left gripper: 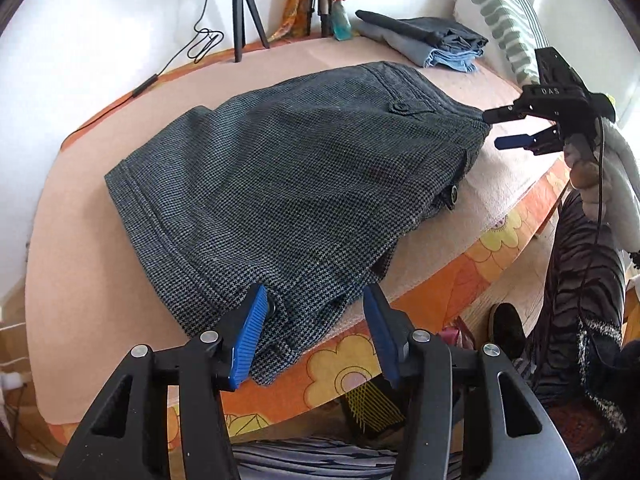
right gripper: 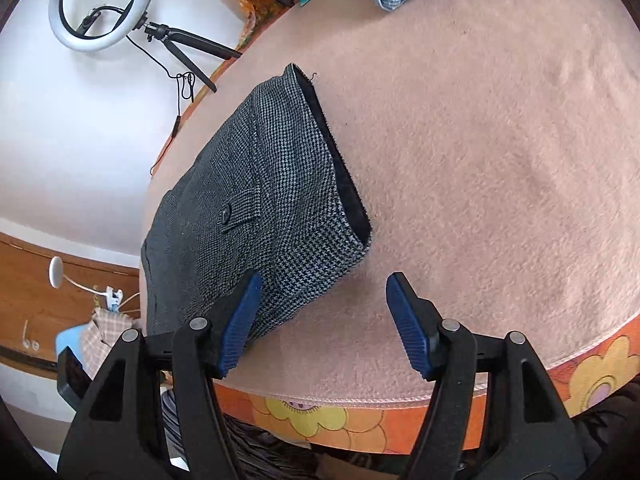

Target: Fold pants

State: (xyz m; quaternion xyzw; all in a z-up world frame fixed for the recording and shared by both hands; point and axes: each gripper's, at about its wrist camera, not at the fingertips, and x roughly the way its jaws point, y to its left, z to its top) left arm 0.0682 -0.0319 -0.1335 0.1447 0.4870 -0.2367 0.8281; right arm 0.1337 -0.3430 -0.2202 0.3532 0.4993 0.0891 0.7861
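Pants (left gripper: pixel 288 184): dark houndstooth weave, lying folded into a compact block on the pink blanket (right gripper: pixel 500 160), near the front edge of the bed. Waistband end toward the right, buttoned back pocket (left gripper: pixel 404 109) uppermost; hem end toward the left.

Left gripper (left gripper: pixel 316 332): wide open, holding nothing, blue pads straddling the near corner of the fold, one pad over the cloth and the other just off its edge.

Right gripper (right gripper: pixel 324 320): likewise spread wide and empty, one pad over the waistband corner, the other above bare blanket. In the left wrist view, seen at the waistband corner, tip close to or touching the cloth; contact not confirmable.

Beyond: stack of folded garments (left gripper: pixel 432 40) at the far right, striped pillow (left gripper: pixel 500 12), tripod (left gripper: pixel 244 12) and ring light (right gripper: pixel 100 4) at the far side.

Risks, as judgement: closing on the top layer only would likely peel the fold apart. Uneven lift between the two corners would probably skew the block. With the near corner close to the bed edge, a pull toward the operator could drag it over the side.
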